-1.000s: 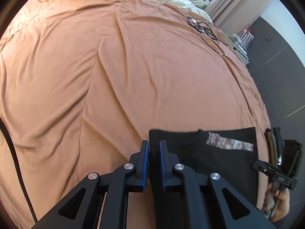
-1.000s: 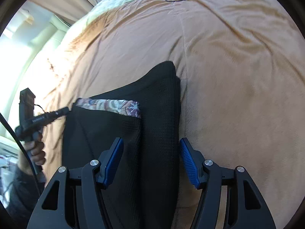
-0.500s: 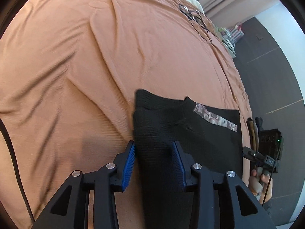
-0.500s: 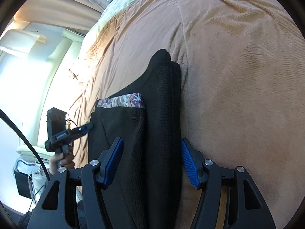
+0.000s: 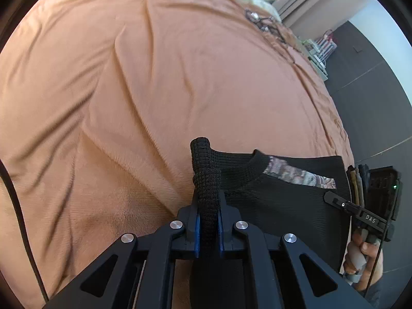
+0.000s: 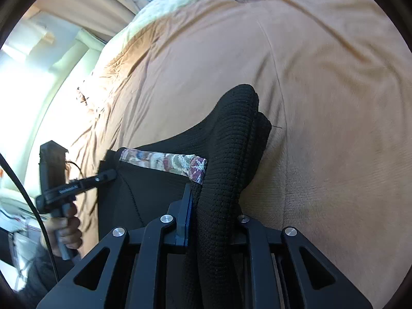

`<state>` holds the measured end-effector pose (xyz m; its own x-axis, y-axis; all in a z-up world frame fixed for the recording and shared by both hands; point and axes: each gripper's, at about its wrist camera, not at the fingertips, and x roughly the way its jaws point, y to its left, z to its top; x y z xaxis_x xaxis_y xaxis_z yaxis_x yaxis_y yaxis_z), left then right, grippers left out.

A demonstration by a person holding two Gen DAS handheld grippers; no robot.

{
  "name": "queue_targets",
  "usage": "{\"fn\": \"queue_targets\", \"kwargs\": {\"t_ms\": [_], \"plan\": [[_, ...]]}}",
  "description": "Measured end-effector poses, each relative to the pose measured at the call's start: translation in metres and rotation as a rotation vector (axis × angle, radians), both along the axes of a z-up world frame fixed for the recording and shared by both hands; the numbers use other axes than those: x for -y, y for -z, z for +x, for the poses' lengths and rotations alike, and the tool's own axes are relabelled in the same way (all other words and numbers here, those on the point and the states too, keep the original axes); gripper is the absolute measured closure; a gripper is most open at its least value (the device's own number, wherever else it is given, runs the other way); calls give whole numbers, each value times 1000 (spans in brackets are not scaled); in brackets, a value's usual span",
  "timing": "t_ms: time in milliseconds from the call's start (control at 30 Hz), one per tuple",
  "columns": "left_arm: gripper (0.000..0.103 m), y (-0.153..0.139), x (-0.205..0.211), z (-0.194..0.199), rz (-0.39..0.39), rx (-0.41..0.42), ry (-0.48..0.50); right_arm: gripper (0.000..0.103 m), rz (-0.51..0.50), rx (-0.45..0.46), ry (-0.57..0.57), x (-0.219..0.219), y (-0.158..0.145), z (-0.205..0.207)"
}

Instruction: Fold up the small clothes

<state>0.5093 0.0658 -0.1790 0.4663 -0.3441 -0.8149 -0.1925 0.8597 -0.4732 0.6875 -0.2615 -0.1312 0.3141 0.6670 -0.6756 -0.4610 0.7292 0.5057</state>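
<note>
Black waffle-knit, thick and ribbed, bunches between our fingers: the left hand-held gripper point(image 5: 208, 228) and right hand-held gripper point(image 6: 213, 221) each pinch one side edge of the small garment point(image 5: 278, 200) with its floral neck band point(image 6: 164, 163), lying on the rust-coloured bed cover point(image 5: 180, 77). We judge a fold is beginning; next, both edges need carrying across together.

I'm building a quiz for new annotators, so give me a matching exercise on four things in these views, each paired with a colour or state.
Things:
1. left gripper
2. black knit garment
3. bedspread
4. patterned band

States:
A. orange-brown, creased
B. floral, running along the garment's edge
C. shut on a bunched edge of fabric
D. dark, lying on the bed

Pairs: 1-C, 2-D, 3-A, 4-B
</note>
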Motion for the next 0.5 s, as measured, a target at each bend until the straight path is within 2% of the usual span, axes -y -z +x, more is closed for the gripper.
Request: {"fn": "queue_targets", "kwargs": {"t_ms": [267, 500], "plan": [[93, -59, 3, -26, -2, 109, 18, 91, -13, 143, 25, 1, -44, -62], [93, -112, 21, -48, 22, 186, 56, 91, -16, 227, 47, 27, -70, -121]]}}
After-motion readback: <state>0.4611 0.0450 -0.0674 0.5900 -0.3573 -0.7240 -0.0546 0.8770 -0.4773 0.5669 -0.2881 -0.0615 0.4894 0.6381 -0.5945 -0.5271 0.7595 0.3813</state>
